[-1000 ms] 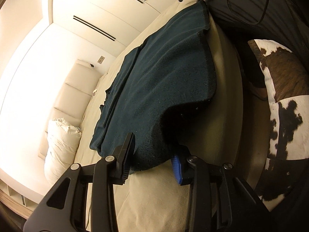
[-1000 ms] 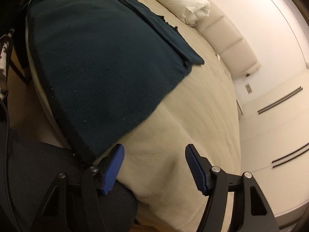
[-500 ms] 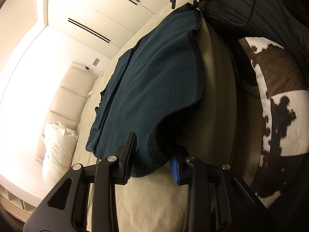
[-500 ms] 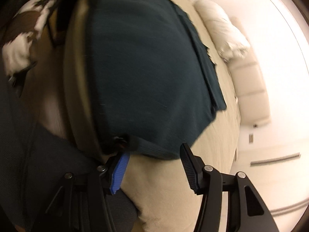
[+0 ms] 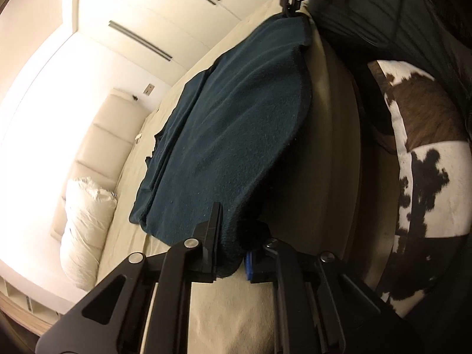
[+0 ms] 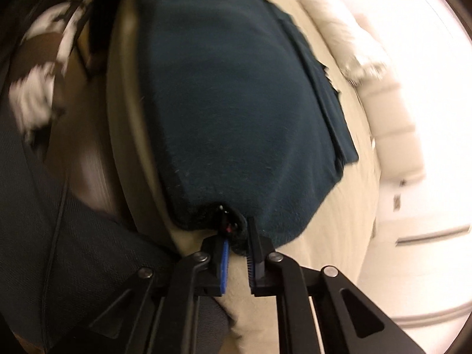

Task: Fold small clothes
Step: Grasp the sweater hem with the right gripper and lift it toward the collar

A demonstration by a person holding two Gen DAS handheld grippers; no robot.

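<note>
Dark teal garment [image 5: 236,135] on bed [image 5: 236,309], left gripper [image 5: 231,253] now pinching its corner, right gripper [image 6: 237,253] jaws closing on opposite corner

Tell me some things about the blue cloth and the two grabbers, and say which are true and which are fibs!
1. The dark teal garment lies spread on the beige bed. True.
2. The left gripper pinches a corner of the garment. True.
3. The right gripper is wide open with nothing between its fingers. False: its jaws are closing on the garment's other near corner, and the bunched fabric sits between them.
4. The white pillow sits on top of the garment. False: it lies apart, near the headboard.
5. A cowhide-patterned cushion lies beside the bed. True.
</note>
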